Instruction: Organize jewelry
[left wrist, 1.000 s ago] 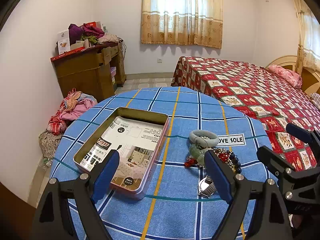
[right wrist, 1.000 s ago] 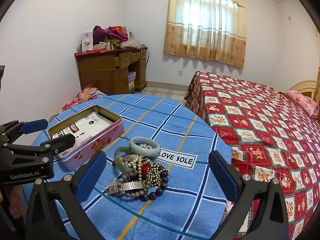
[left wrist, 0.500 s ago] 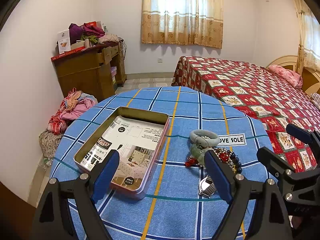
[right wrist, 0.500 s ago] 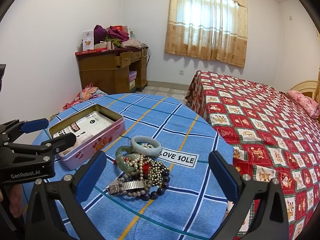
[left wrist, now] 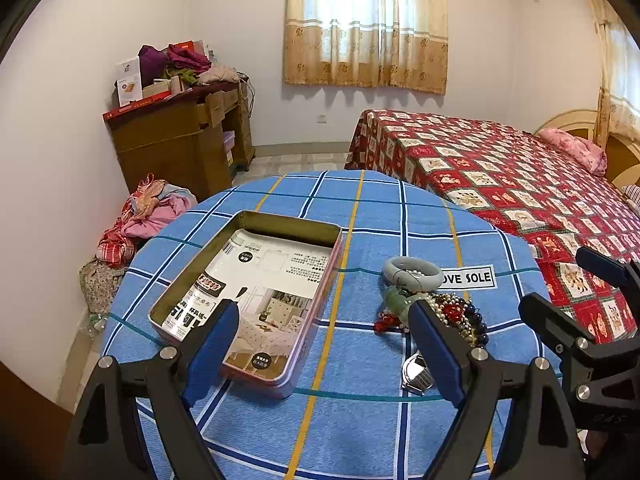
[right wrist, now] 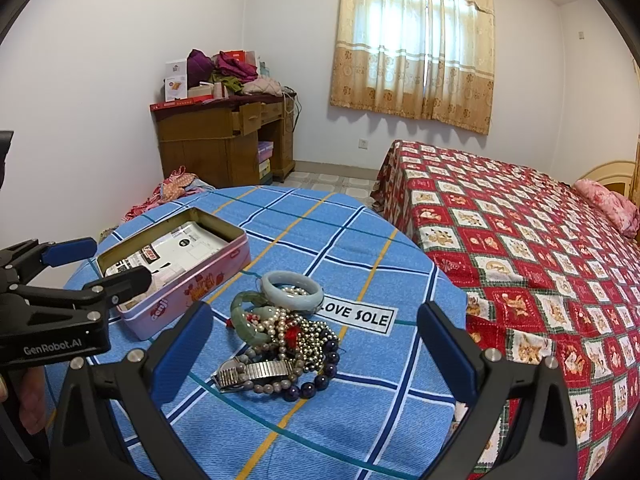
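The left claw (left wrist: pixel 324 344) is spread wide and holds nothing; its blue pads hang above the tabletop (left wrist: pixel 360 216), one over the near corner of the tin (left wrist: pixel 256 300), the other over the near side of the jewelry pile (left wrist: pixel 436 308). The right claw (right wrist: pixel 316 352) is just as wide and empty; the pile (right wrist: pixel 284 332) lies between its pads without touching either. The heap sits just right of the tin; a pale bangle (right wrist: pixel 292 288) lies at its far side, a green bangle (right wrist: pixel 246 314) toward the tin, a metal watch (right wrist: pixel 252 372) and dark beads (right wrist: pixel 320 380) at the near side; a printed label (right wrist: pixel 356 314) lies beside it. The tin is open, with a printed sheet lining its bottom. Bare cloth runs from the pile to the round edge; a bed (right wrist: pixel 520 232) stands close beyond the right edge.
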